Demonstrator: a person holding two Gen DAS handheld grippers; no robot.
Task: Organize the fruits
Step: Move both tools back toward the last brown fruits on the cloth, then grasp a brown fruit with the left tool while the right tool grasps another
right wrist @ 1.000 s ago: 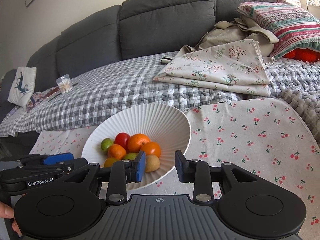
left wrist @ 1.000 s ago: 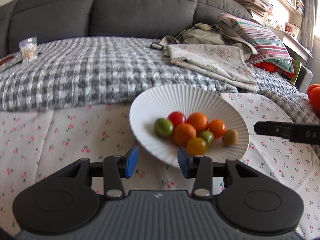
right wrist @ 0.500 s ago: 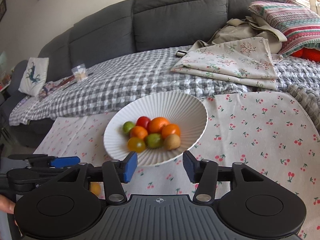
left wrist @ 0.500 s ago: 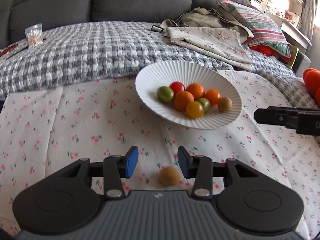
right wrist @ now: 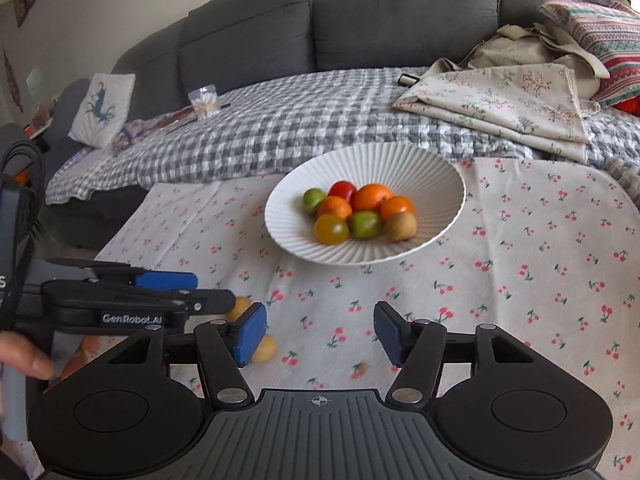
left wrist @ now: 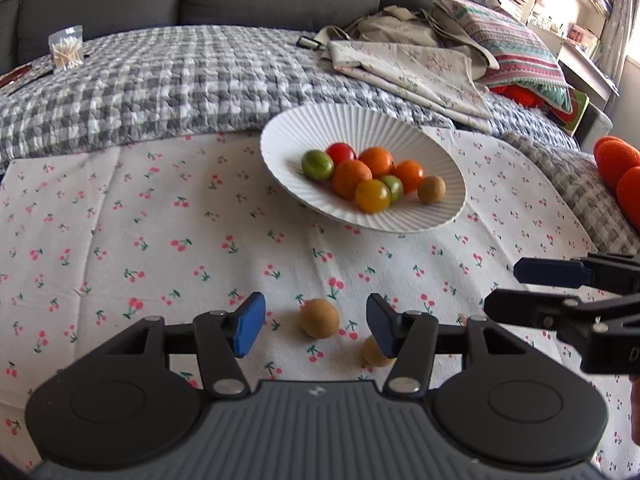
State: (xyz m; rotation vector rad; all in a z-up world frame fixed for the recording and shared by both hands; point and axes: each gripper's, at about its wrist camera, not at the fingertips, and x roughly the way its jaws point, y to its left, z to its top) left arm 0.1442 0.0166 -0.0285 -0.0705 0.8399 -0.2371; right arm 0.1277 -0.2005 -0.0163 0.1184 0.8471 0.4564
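Cherry-print cloth [left wrist: 160, 220]: yellow fruit [left wrist: 374, 354] half-hidden behind claw [left wrist: 316, 326].

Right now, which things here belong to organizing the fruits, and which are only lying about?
For the job:
- white ribbed bowl of fruits
- brown fruit on the cloth
- yellow fruit beside it

Lying about:
- folded floral cloth
- striped pillow
- bag of cotton swabs

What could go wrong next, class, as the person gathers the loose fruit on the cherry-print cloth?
1. The brown fruit between the open left tongs is round and could roll away if one pad nudges it first.
2. The right tongs sit close by, so the two tools might collide.
3. The bowl already holds a pile; a dropped fruit could knock others about.
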